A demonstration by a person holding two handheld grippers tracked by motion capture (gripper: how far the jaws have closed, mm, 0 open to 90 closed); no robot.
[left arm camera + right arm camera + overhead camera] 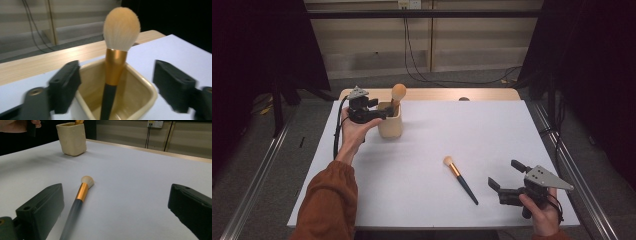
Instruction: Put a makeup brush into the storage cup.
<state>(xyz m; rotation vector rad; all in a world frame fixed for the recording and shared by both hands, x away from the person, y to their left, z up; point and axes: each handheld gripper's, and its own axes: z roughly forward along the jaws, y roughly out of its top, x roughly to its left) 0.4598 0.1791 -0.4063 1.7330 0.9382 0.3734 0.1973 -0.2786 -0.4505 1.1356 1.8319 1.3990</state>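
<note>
A cream square cup (390, 124) stands at the back left of the table, and a large brush (397, 95) with a gold ferrule stands upright in it, bristles up. My left gripper (384, 110) is open at the cup's rim; in the left gripper view the cup (140, 85) and the large brush (117, 55) sit between its spread jaws, untouched. A smaller brush (460, 179) with a dark handle lies flat on the table near the front right. My right gripper (507, 175) is open just right of it, and the smaller brush (80, 197) lies by its left jaw.
A white sheet (437, 145) covers the tabletop, with a strip of bare wood (437, 94) along the far edge. Cables (412, 60) hang against the wall behind. The cup (72, 138) is far across the table in the right gripper view.
</note>
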